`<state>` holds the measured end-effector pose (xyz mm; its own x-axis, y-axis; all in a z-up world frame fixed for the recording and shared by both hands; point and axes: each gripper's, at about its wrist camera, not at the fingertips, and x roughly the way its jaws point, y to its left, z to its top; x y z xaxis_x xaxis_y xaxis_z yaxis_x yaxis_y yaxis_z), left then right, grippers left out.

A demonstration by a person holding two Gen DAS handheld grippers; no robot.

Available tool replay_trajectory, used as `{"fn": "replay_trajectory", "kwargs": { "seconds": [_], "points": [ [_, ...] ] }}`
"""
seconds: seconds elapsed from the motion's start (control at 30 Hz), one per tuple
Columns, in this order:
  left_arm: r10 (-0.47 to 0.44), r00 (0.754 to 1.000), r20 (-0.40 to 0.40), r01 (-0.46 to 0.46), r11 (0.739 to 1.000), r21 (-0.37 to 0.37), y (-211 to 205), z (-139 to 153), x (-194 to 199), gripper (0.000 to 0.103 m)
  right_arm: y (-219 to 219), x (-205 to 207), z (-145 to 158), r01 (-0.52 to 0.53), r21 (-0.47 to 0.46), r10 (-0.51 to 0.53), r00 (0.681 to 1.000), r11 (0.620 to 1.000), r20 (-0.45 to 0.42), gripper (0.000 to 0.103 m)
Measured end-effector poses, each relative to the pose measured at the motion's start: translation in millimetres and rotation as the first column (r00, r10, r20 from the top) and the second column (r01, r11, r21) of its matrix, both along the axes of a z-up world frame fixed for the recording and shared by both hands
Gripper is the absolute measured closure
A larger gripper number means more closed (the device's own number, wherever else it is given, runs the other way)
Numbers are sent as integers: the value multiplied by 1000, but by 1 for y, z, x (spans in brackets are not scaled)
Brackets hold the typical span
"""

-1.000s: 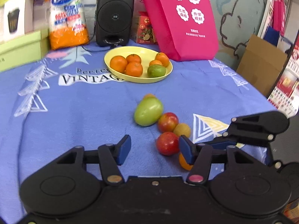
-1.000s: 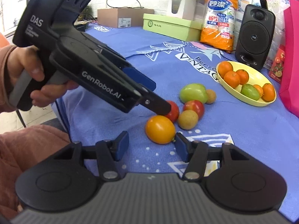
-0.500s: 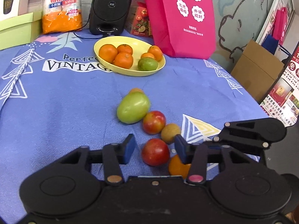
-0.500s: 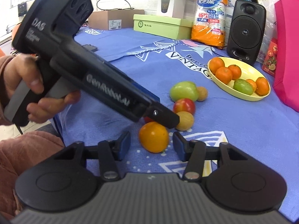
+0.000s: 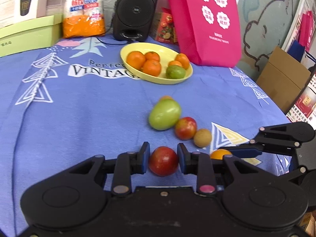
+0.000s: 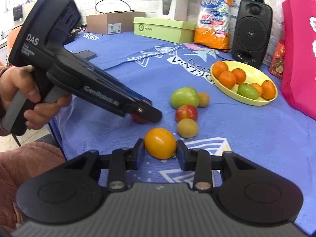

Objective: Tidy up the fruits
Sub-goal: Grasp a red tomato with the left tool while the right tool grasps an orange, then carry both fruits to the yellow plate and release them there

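My left gripper (image 5: 163,159) is shut on a red tomato (image 5: 163,164) that rests on the blue tablecloth (image 5: 79,118). My right gripper (image 6: 160,151) is shut on an orange fruit (image 6: 160,143), also on the cloth; its tip and the fruit (image 5: 220,154) show at the right of the left wrist view. Beyond lie a green tomato (image 5: 165,115), a red-yellow tomato (image 5: 186,128) and a small brown fruit (image 5: 202,138). A yellow plate (image 5: 130,50) at the back holds several oranges and a green fruit (image 5: 175,72).
Behind the plate stand a black speaker (image 5: 136,11), a pink bag (image 5: 205,21), an orange-white packet (image 5: 84,9) and a green box (image 5: 25,33). The table edge falls away at the right, by a cardboard box (image 5: 282,79). The left gripper's body (image 6: 59,63) crosses the right wrist view.
Both grippers moved forward and closed: the left jaws came around the red tomato and shut on it, the right jaws shut on the orange fruit.
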<state>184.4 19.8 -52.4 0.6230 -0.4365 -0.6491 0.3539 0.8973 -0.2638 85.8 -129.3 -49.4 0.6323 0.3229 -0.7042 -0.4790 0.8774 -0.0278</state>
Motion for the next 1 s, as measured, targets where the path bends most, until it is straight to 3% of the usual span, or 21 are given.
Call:
{"fn": "replay_trajectory", "kwargs": {
  "seconds": [0.57, 0.8, 1.0],
  "points": [
    [17, 999, 50, -19, 999, 29, 2, 15, 18, 74, -25, 12, 10, 73, 0, -73, 996, 997, 41, 69],
    [25, 996, 89, -29, 999, 41, -4, 31, 63, 74, -39, 48, 20, 102, -1, -102, 991, 995, 85, 69],
    [71, 993, 98, -75, 997, 33, -11, 43, 135, 74, -51, 102, 32, 165, -16, -161, 978, 986, 132, 69]
  ]
}}
